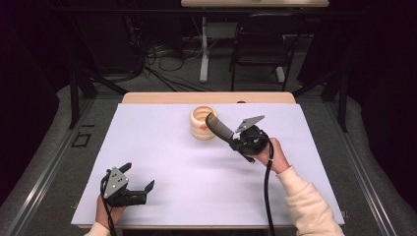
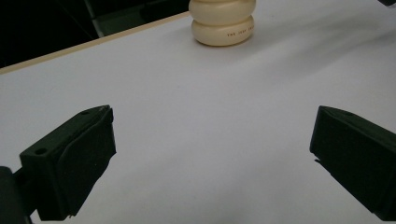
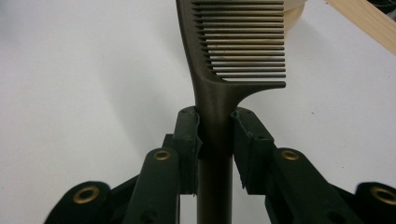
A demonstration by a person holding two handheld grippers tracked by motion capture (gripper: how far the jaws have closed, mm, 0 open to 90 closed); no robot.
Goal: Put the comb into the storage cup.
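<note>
Two grippers: your right gripper [image 1: 235, 139] clamps the dark plastic comb [image 3: 233, 51] (teeth over the cream ribbed holder [image 1: 202, 123]); left gripper [image 1: 138, 177] gapes empty.

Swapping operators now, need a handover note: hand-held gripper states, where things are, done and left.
Right hand-held gripper: shut on the dark comb at its handle, teeth end held up by the rim of the cream holder.
Left hand-held gripper: open, nothing between its jaws, low at the near left of the white table.
Holder: upright, far centre of the table.
Done: comb is gripped and brought to the holder.
Left: probably lower the comb into the holder and let go; it is not yet released.
</note>
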